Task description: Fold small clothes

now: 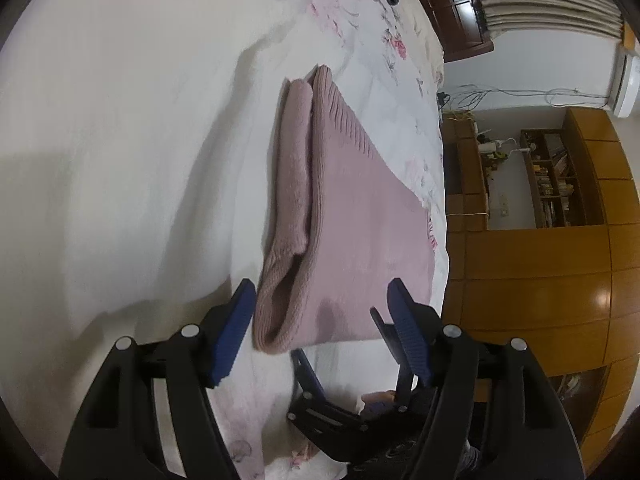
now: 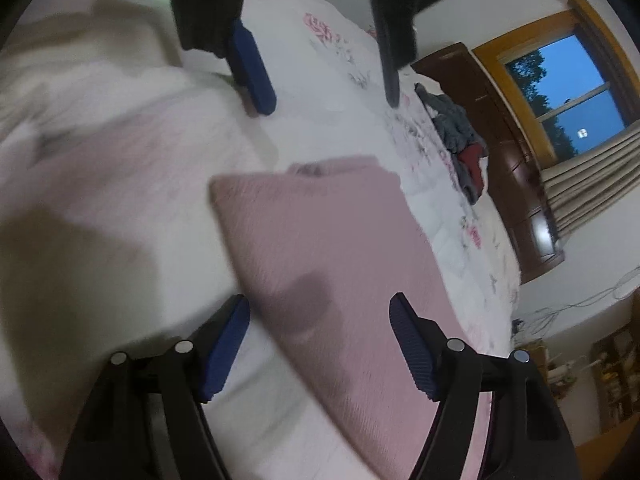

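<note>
A white floral bed (image 1: 120, 140) carries a folded pink sweater (image 1: 360, 240) lying flat near its edge. Both grippers hover over it with jaws spread wide, holding nothing: the left hand-held gripper (image 1: 322, 312) and the right hand-held gripper (image 2: 320, 320).

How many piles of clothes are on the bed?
2. The folded pink sweater lies in the middle of the bed, between both open tongs. A heap of grey and red clothes sits near the far edge, by the window. More could be hidden outside the view.
</note>
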A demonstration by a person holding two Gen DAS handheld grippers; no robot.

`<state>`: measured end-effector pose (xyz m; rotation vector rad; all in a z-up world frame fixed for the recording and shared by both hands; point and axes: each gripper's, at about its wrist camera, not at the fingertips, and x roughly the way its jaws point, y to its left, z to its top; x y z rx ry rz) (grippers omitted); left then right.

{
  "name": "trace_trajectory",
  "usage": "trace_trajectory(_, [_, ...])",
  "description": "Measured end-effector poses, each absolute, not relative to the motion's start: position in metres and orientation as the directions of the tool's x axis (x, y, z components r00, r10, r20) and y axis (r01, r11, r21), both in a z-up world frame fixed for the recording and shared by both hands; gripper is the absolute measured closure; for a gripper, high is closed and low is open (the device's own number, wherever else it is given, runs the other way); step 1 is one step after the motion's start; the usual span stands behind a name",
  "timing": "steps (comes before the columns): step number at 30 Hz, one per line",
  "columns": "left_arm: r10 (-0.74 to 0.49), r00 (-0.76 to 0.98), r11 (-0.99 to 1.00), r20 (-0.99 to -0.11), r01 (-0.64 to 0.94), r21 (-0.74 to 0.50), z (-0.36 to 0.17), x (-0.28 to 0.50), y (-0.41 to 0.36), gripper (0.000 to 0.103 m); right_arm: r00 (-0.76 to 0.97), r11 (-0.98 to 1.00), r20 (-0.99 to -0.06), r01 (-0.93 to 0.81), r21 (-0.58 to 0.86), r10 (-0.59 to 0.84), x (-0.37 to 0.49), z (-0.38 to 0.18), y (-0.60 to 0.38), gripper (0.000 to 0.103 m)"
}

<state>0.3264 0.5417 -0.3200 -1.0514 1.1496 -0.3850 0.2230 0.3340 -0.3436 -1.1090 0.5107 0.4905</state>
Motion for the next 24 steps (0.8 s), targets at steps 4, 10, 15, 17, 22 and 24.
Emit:
trace_trajectory(4, [-0.728,0.408,0.493,-0.551,-0.246,-0.835,-0.322,0.341,0.544,0.033,0.806,0.374,-0.583,-0.574,-0.728,0.103,0.244,-0.348,0.350,0.041])
trace_trajectory(10, [-0.733,0.398,0.485,-0.551,-0.263,-0.834,-0.324,0.372,0.550,0.026,0.762,0.469,-0.639,-0.604,-0.644,0.103,0.270,-0.341,0.355,0.091])
trace_trajectory(15, [-0.765,0.306,0.505,-0.566,-0.258,-0.823,-0.333,0.415,0.532,0.023,0.761,0.548,-0.633,-0.594,-0.589,0.144,0.269,-0.314,0.343,0.092])
trace_trajectory(17, [-0.761,0.281,0.529,-0.585,-0.256,-0.809,-0.337,0.430,0.526,0.023,0.762,0.572,-0.629,-0.589,-0.572,0.154,0.270,-0.306,0.338,0.092])
trace_trajectory(22, [-0.706,0.197,0.631,-0.680,-0.260,-0.731,-0.352,0.478,0.509,0.023,0.766,0.616,-0.619,-0.575,-0.538,0.174,0.274,-0.288,0.328,0.092])
trace_trajectory(24, [-0.699,0.170,0.648,-0.695,-0.261,-0.715,-0.356,0.496,0.505,0.026,0.765,0.626,-0.618,-0.574,-0.528,0.181,0.277,-0.284,0.325,0.092])
